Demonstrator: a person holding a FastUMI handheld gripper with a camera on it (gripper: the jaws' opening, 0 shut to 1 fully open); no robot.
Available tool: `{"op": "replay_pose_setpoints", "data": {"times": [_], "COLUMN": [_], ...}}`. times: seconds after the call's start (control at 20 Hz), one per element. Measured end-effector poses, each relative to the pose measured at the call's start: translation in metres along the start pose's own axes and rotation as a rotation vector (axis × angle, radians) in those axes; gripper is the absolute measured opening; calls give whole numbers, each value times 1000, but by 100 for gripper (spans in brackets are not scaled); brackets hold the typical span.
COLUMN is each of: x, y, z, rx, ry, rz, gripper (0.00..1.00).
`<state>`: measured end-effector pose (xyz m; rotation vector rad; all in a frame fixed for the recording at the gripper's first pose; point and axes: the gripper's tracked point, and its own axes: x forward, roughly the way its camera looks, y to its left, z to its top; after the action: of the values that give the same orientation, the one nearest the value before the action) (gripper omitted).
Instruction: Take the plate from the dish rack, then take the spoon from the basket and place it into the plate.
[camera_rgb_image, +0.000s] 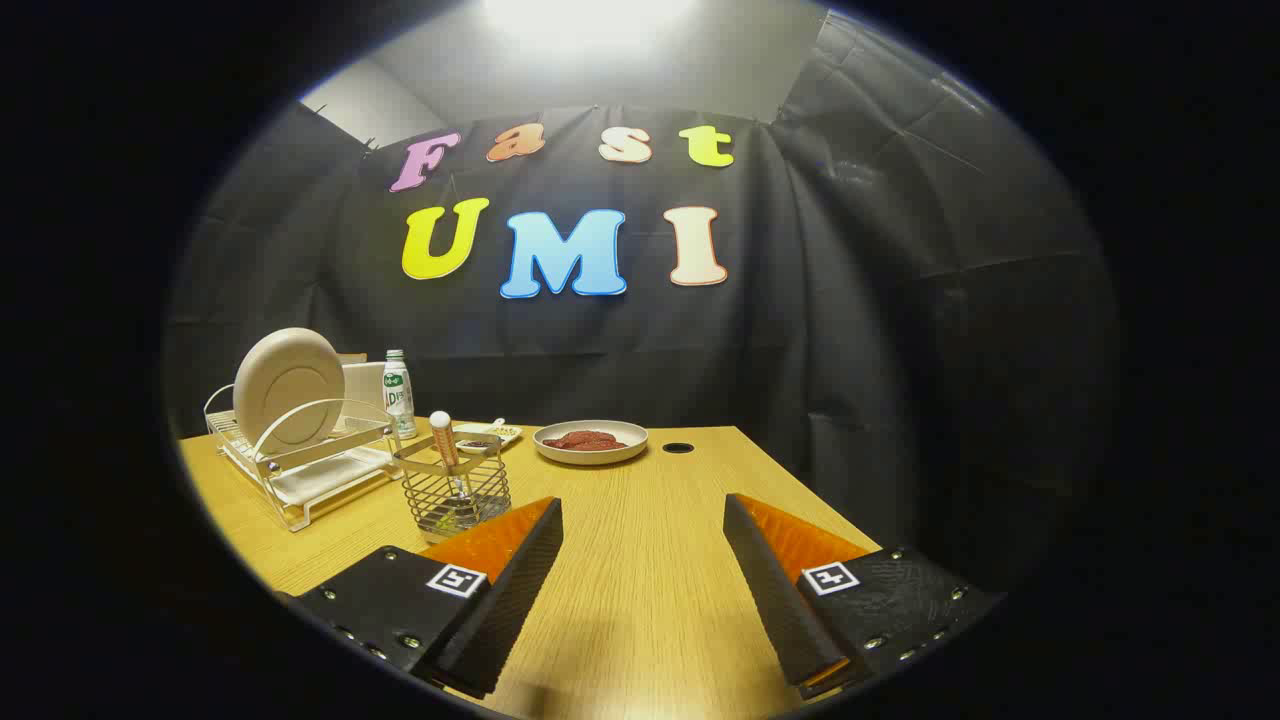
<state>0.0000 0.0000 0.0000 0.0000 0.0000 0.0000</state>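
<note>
Gripper: the gripper (643, 525) hangs low over the table (640, 580), its two fingers spread wide apart with only bare wood between them; nothing is held.

Plate: a pale round plate (288, 385) stands upright on edge in the rack (300, 465), leaning against a wire hoop, well beyond the left finger and off to its left.

Rack: white wire frame with a tray under it, set near the table's far left corner.

Basket: a round wire basket (456, 490) stands just ahead of the left finger's tip, close beside the rack's right end.

Spoon: the spoon (444, 445) stands handle-up in the basket, its rounded white-tipped handle rising above the rim and tilted slightly left; its bowl is hard to make out through the wires.

Bottle: a small clear bottle (399, 394) with a green label stands behind the rack, near the wall.

Dish: a shallow round dish (590, 441) holding something dark red sits at the far edge of the table, beyond the gap between the fingers.

Small tray: a little flat tray (487, 436) lies between the basket and the dish, farther back; its contents are too small to tell.

Hole: a dark round hole (678, 447) shows in the tabletop just right of the dish.
</note>
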Motion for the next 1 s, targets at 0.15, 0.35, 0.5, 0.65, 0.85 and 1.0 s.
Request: {"op": "replay_pose_setpoints", "data": {"times": [0.15, 0.35, 0.5, 0.65, 0.85, 1.0], "x": [0, 0, 0, 1, 0, 6], "y": [-1, 0, 0, 0, 0, 0], "z": [1, 1, 0, 0, 0, 1], "rx": [0, 0, 0, 0, 1, 6], "ry": [1, 0, 1, 3, 1, -1], "rz": [0, 0, 0, 0, 2, 1], "gripper": [99, 99, 99, 99, 99, 99]}}
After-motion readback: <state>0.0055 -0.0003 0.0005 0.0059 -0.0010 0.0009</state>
